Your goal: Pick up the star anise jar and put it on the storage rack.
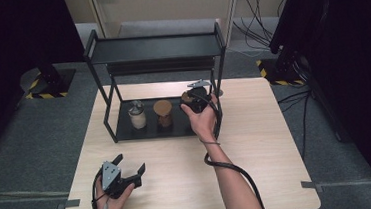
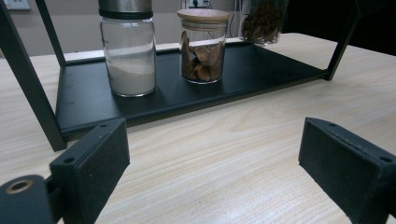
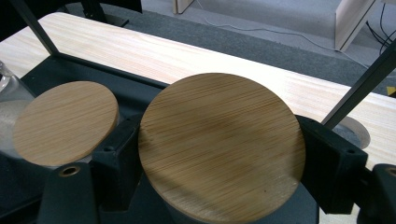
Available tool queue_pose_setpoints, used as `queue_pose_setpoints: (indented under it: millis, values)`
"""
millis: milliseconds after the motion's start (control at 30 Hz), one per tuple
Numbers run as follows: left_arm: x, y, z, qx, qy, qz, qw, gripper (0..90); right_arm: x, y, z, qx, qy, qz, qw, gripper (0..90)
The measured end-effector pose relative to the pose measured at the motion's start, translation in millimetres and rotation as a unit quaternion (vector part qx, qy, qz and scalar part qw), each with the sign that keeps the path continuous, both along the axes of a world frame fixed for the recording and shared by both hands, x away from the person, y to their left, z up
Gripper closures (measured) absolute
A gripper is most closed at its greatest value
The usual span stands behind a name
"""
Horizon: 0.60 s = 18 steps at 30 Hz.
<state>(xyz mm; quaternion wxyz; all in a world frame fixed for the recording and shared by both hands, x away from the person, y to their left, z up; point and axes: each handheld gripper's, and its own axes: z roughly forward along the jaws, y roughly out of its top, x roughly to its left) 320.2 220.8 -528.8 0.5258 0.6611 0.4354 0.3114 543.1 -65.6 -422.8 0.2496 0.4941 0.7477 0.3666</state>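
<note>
Bamboo-lidded jar [image 3: 222, 147] sits clamped between the right gripper's [image 3: 219, 158] fingers at the right end of the rack's lower shelf [image 1: 125, 132], gripped for handling, while the left gripper [image 1: 128, 171] waits over the worktop [image 1: 257, 144], fingers apart.

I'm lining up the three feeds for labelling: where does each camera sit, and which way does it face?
High view: above the person's side, facing forward and down on the table and black rack; both forearms and hands show.
Left gripper view: on the left tool, low over the table, facing the rack's white-powder jar and wooden-lidded jar; its open jaws show.
Right gripper view: on the right tool, looking down on the lid of the third jar it clamps.
Shared: all show the wooden-lidded jar.
</note>
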Motion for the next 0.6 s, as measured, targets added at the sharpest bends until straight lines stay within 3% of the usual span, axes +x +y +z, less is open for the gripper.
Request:
queue_pose_setpoints:
  millis: [600]
  values:
    - [0.2,-0.2,0.0,0.001,0.001,-0.001,1.0,8.0,10.8,-2.5,-7.2,0.007,0.014,-0.014,0.9998,24.1]
